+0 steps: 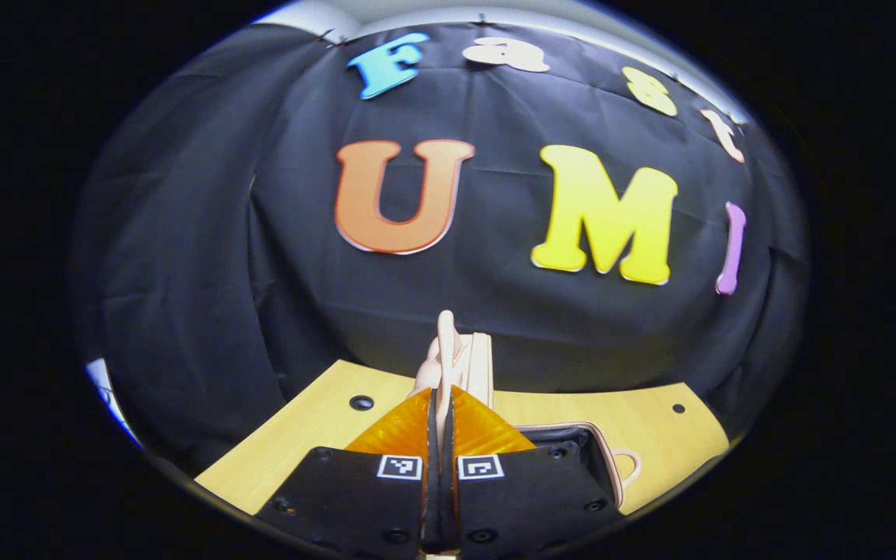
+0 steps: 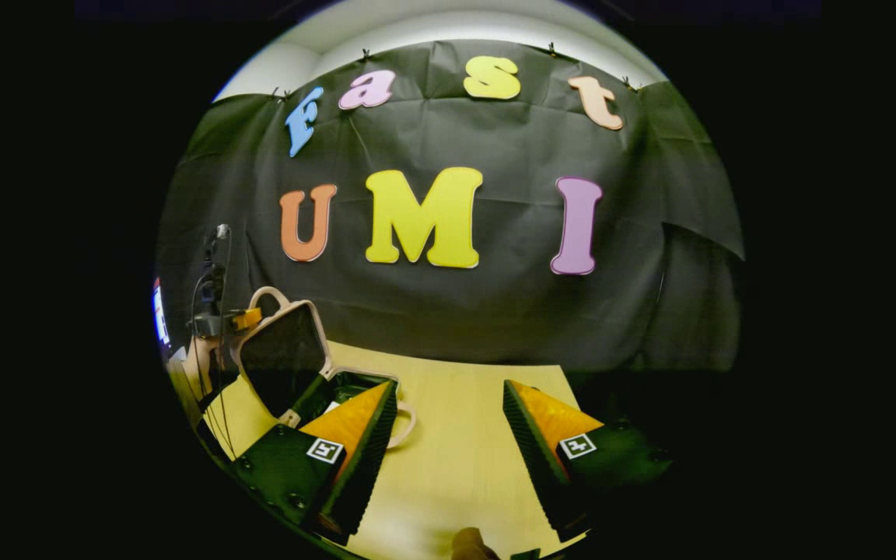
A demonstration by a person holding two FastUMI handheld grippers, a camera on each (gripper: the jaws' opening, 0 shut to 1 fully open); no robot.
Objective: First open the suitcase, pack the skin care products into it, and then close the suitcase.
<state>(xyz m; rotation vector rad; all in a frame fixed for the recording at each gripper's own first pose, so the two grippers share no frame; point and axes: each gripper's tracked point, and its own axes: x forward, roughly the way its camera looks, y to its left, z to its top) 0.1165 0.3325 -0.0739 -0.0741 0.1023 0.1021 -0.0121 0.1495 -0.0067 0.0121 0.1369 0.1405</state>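
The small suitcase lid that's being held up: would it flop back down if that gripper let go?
Probably. The pink-edged, dark-lined suitcase lid stands near upright, and the left gripper seems shut on its rim, which suggests it won't stay up alone. It holds a flat shape, so it looks stiff rather than floppy. The case looks small, likely light enough to slide on the smooth wooden table.

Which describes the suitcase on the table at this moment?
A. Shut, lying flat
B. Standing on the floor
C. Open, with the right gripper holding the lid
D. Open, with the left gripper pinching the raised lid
D: the right gripper view shows the suitcase with its lid raised, and the left gripper is closed on the lid's edge, while the right gripper hangs open.
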